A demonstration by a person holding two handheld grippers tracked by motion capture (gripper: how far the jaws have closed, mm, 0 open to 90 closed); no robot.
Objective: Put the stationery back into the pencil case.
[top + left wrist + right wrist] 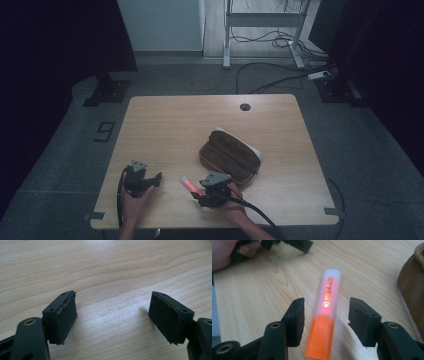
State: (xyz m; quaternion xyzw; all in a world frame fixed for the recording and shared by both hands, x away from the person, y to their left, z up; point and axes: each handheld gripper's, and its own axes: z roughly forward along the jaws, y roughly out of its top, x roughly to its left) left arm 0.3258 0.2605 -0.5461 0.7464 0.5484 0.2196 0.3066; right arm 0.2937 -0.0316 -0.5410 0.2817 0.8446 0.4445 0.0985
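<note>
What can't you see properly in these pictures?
- Highlighter: right gripper view, its orange end is cut off by the bottom edge; its print is too blurred to read.
- Pencil case: high view, too dim to see what is inside.
- Right gripper: whether its pads touch the highlighter.

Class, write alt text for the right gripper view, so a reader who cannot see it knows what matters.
An orange highlighter with a frosted cap lies on the wooden table between the open black jaws of the right gripper, which do not touch it. A brown pencil case sits at the right edge, and the left gripper, held in a hand, is at the top left.
</note>
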